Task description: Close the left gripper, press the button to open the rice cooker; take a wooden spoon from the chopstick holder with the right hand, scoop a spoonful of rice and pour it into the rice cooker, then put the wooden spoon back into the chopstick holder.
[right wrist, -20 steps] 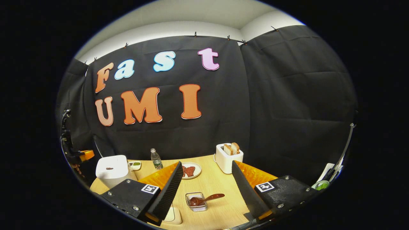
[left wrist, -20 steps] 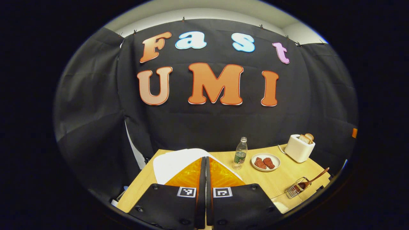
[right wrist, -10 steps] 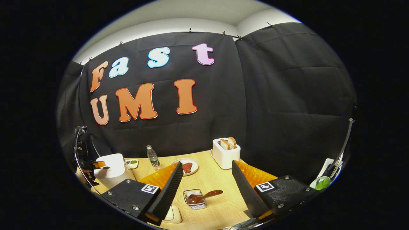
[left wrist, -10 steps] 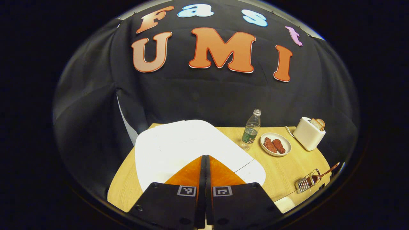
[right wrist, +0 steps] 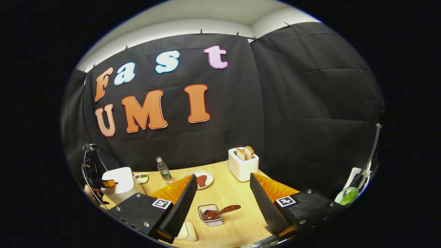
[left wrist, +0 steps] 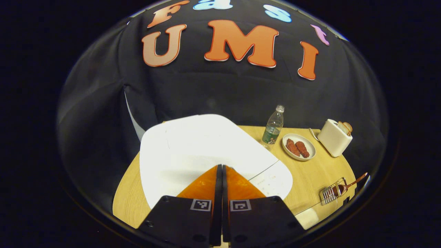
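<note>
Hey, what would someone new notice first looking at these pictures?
Most striking is the big white rice cooker at the table's left, lid down, with the shut left gripper poised right over it. Next, the white toaster holding bread at the back, and the wooden spoon lying in its wire chopstick holder between the right gripper's open fingers.

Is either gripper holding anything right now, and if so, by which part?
Nothing is held. The left gripper has its jaws shut with nothing between them, over the rice cooker. The right gripper is open, and the wooden spoon lies in the chopstick holder.

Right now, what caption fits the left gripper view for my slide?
Shut left tongs poised over the closed white rice cooker, wooden spoon waiting in its holder.
</note>
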`<state>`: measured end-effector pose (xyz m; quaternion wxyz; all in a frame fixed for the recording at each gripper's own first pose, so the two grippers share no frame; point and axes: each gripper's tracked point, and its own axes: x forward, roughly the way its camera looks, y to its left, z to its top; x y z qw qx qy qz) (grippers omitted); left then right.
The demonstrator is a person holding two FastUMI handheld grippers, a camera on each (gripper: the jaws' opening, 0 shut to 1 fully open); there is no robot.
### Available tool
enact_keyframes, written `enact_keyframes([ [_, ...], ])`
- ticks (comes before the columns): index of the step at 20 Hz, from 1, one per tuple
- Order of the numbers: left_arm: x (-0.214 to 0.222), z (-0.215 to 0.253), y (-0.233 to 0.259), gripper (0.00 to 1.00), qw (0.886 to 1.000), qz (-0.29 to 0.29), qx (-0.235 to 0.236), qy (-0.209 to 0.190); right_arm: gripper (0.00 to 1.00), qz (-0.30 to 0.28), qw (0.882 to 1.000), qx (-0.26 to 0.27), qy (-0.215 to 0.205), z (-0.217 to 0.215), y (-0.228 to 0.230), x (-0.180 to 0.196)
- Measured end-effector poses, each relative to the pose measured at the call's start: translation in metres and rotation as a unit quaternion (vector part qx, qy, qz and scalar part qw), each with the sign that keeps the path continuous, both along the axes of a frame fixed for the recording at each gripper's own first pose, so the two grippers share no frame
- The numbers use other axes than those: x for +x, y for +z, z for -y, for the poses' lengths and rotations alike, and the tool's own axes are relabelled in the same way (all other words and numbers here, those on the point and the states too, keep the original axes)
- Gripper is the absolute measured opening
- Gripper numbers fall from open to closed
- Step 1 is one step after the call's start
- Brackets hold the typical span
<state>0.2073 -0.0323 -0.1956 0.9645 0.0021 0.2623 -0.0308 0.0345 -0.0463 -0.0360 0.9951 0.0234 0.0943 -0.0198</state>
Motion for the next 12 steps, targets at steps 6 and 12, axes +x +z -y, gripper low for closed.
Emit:
enact_keyframes([
  [6, -0.006, -0.001, 0.064, 0.06, 0.998, 0.058, 0.013, 0.007, 0.94, 0.008, 1.0, 0.009, -0.006, 0.013, 0.003, -0.002],
  [12, -0.034, 0.002, 0.164, 0.06, 0.988, 0.153, -0.006, 0.022, 0.94, 0.01, 0.999, 0.035, -0.01, 0.029, -0.013, -0.002],
])
